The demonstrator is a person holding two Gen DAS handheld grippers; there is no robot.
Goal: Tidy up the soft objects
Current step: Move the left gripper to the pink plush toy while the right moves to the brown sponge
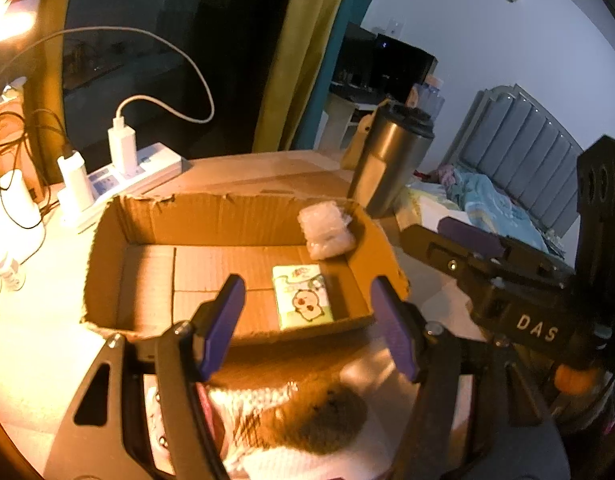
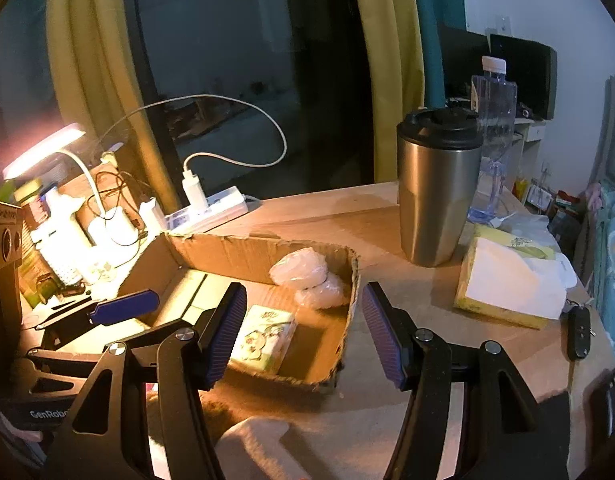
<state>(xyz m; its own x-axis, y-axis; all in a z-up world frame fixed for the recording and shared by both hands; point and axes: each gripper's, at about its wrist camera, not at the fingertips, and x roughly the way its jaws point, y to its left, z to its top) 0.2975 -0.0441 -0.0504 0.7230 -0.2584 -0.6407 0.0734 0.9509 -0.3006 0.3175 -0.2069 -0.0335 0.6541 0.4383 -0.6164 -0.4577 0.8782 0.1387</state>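
Cardboard box [image 2: 263,252] open on top; I can drop in from above. Its left half is bare floor. Right side is taken: tissue pack [image 2: 263,338] near the front wall, clear plastic bag [image 2: 307,276] in the far right corner. Steel tumbler [image 2: 437,196] stands just past the box's right far corner, water bottle [image 2: 493,120] behind it. Power strip [image 2: 207,210] with plugs and looping cable blocks the far left. Tissue box [image 2: 507,284] and key fob [image 2: 578,332] sit on the desk [image 2: 387,392] to the right. Both tongs [image 1: 307,324] [image 2: 303,332] gape wide before the front wall, crowding each other.
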